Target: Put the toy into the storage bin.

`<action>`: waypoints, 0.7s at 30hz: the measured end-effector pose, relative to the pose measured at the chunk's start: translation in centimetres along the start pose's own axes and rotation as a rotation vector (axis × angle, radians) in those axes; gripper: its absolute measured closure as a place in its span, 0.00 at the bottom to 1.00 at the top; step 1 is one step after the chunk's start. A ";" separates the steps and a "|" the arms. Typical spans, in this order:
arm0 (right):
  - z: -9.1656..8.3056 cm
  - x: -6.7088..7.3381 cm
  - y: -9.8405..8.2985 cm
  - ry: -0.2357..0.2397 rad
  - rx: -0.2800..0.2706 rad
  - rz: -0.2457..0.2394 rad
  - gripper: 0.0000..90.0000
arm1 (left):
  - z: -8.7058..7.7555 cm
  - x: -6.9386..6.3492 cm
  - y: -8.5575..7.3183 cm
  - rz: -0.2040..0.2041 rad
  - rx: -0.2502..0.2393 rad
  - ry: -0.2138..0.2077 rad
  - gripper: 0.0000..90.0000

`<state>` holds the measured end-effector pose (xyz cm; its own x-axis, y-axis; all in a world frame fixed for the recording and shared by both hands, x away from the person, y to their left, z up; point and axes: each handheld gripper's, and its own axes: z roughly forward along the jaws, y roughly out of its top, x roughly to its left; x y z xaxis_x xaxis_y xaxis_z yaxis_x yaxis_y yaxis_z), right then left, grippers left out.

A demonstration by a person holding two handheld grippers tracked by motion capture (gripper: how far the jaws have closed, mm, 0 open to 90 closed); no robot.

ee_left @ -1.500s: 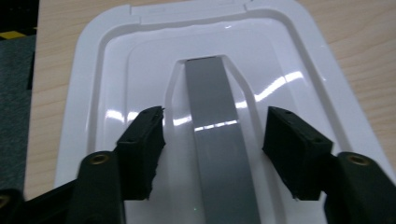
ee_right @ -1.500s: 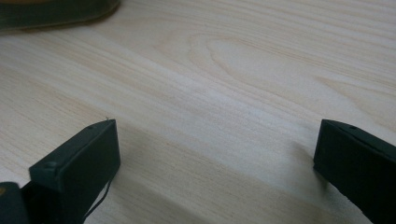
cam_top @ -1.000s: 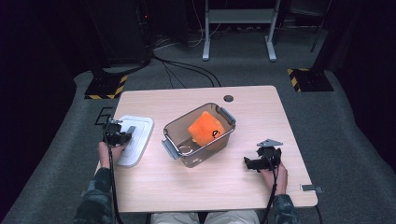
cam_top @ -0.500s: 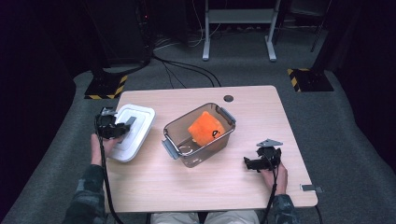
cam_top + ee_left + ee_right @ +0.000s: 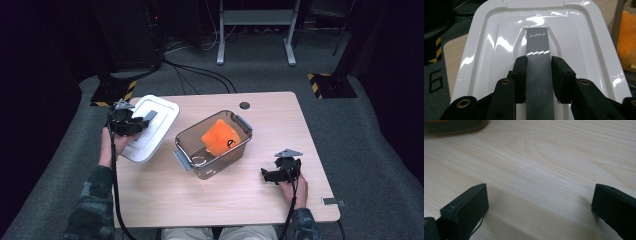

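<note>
Step in hand: the white lid [image 5: 150,127] is carried toward the clear box [image 5: 212,145], I judge in order to close it.
Left hand-held gripper [image 5: 131,121]: its jaws are pinching the grey handle strip [image 5: 539,72] in the middle of the lid, one pad on each side of the strip.
Where the lid is: in the air over the left edge of the tabletop [image 5: 240,195], tilted, apart from the box and to the left of it.
Right hand-held gripper [image 5: 276,174]: its jaws are spread wide and hold nothing; it rests low on the tabletop, to the right of the box and near to it.
Inside the box: an orange soft toy [image 5: 220,137] and a small metal ring [image 5: 199,161] beside it.
How to do it well: bring the lid level before lowering it, and line up its long sides with the rim of the box, which lies diagonally on the tabletop.
Watch for: the toy seems to reach near to the rim, so the lid may sit on it and not close fully.
Help from the other hand: the free gripper could steady the box at its grey side clip [image 5: 243,123] when the lid is pressed down.
</note>
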<state>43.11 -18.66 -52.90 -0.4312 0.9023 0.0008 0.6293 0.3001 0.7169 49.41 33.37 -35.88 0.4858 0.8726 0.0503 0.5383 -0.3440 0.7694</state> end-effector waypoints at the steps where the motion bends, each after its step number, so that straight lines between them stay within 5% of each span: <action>1: 0.0 0.0 0.0 -0.002 0.000 0.000 0.00 | 0.0 -0.3 0.4 0.006 0.001 -0.006 0.74; 14: 0.0 0.0 0.0 0.000 0.000 0.001 0.00 | 0.6 -4.5 4.0 0.104 -0.014 -0.090 0.74; 21: 0.0 0.0 0.0 -0.003 0.000 0.001 0.00 | 2.1 -7.8 5.6 0.166 -0.005 -0.144 0.74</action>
<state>43.10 -18.66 -52.90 -0.4286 0.9035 -0.0001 0.6298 0.2988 0.7169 50.03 23.91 -33.32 0.6613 0.7453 0.0853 0.4392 -0.4768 0.7614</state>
